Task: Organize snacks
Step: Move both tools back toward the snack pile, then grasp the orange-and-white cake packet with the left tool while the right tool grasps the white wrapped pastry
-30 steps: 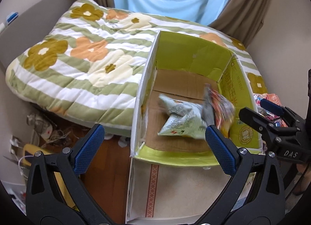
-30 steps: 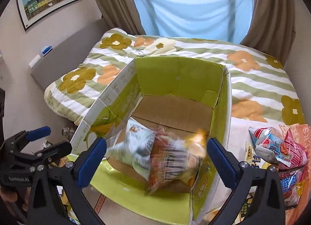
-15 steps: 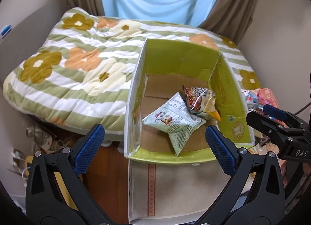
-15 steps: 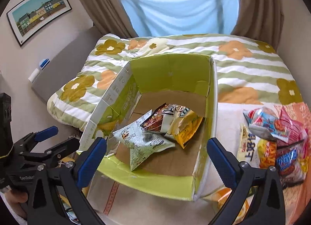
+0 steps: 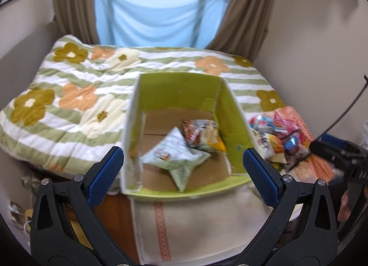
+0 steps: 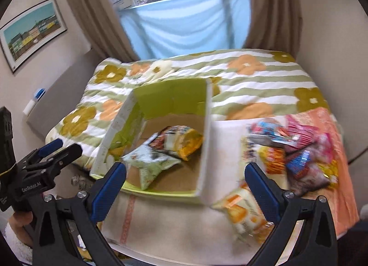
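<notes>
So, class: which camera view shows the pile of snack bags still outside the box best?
The right wrist view: the pile of snack bags spreads across its right half, blurred but whole, beside the box. In the left wrist view the pile is squeezed at the right edge, partly hidden behind the box wall.

Lime-green box (image 5: 181,95), pale-green bag (image 5: 174,158), green-striped quilt (image 5: 76,95) with ochre and orange flowers.

Both pairs of black plastic tongs, left (image 5: 182,169) and right (image 6: 185,183), carry blue textured fingertip pads (image 5: 105,173) and silver screws. At the right view's left edge, white "GenRobot.AI" lettering marks the left tongs' body.
</notes>
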